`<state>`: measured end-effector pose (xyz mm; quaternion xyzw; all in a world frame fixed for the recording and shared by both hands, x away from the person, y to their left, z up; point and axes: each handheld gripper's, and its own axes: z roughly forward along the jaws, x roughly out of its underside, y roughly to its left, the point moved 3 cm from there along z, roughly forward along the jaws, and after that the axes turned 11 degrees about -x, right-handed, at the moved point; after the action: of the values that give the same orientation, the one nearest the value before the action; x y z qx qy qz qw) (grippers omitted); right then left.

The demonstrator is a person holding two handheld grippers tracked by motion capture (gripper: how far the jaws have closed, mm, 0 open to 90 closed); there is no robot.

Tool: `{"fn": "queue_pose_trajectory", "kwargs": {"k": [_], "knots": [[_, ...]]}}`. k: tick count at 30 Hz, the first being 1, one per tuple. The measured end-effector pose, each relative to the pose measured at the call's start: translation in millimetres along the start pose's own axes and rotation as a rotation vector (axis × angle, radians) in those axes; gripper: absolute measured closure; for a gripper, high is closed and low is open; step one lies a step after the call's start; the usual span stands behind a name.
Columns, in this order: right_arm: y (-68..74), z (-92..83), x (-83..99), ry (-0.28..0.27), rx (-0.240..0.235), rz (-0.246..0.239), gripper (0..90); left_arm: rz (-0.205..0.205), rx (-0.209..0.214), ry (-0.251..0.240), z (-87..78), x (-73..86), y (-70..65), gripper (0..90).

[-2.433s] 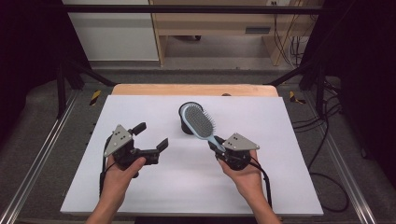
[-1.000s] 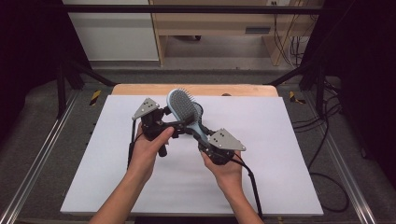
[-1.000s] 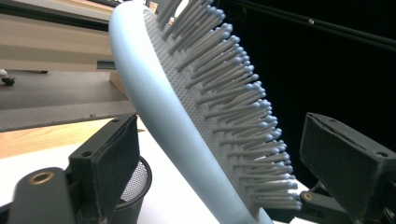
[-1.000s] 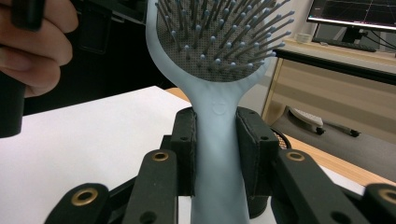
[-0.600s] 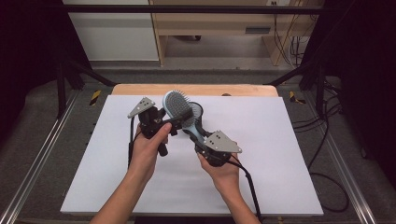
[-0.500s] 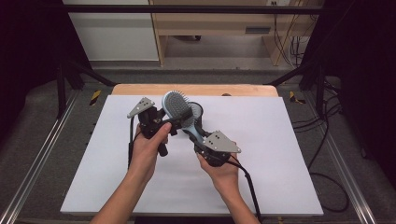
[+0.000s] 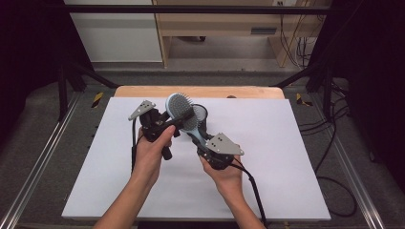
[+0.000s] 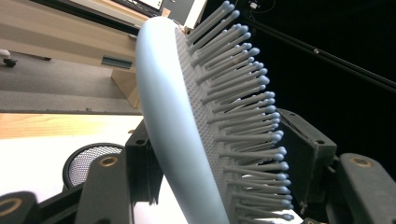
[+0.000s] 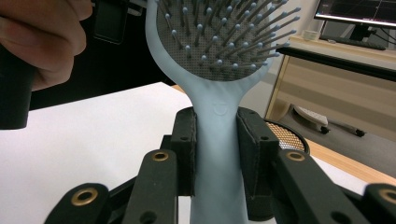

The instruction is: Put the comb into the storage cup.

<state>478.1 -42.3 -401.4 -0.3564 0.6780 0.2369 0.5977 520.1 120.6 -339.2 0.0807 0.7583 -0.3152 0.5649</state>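
White sheeting covers the counter [image 7: 286,157], smooth and matte, with a pale wooden edge at its far side and dark metal framing around it. Above the counter's far middle a light blue hairbrush [image 7: 181,109] is held off the surface: an oval paddle head of smooth plastic, a grey cushioned pad, and rows of straight grey bristles tipped with small balls. The right tongs [image 7: 203,143] pinch its slim handle between black padded jaws. The left tongs [image 7: 165,125] have just been closing around the head, one jaw behind the smooth back, the other at the bristle tips; whether they press yet I cannot tell. Just beyond the brush, a round black mesh cup [image 7: 200,117] stands on the counter, partly hidden by the brush head.
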Motion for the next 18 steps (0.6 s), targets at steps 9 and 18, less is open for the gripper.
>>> {"fn": "queue_pose_trajectory", "kwargs": {"k": [9, 18], "knots": [[1.4, 5.6, 4.0, 0.029, -0.01, 0.018, 69.5, -0.013, -0.011, 0.003, -0.9, 1.9, -2.3, 45.7], [-0.7, 8.5, 6.8, 0.046, -0.021, 0.04, 69.3, -0.005, 0.001, 0.007, 0.4, 3.0, -5.7, 49.6]]}}
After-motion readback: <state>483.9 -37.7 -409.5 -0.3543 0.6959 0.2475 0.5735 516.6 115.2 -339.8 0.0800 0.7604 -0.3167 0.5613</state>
